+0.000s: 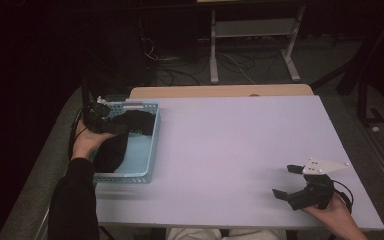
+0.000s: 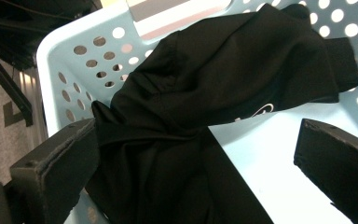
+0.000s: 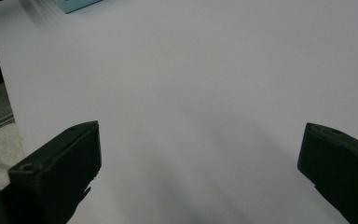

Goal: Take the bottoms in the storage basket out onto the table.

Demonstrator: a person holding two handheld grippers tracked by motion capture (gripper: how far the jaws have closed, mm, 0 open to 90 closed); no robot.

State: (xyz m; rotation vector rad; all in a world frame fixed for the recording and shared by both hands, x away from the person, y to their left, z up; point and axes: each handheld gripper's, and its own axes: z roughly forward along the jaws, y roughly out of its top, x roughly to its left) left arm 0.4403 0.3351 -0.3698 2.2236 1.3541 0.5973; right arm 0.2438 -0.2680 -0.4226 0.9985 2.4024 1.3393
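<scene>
The left hand-held gripper [image 1: 100, 119] hangs over the far left corner of the light blue perforated basket [image 1: 150, 150], jaws spread wide around a crumpled black garment [image 2: 223, 79] that lies inside the basket; one jaw sits against the cloth, nothing clamped. The right hand-held gripper [image 1: 290, 182] rests wide open and empty above the white desk [image 1: 230, 150], well apart from the basket.

A dim lab or test room, to judge by the plain white rectangular bench [image 1: 240, 150] standing on grey carpet, with loose black and white cables [image 1: 180, 67] tangled on the floor beyond its far edge beside a white metal equipment stand [image 1: 252, 30].
</scene>
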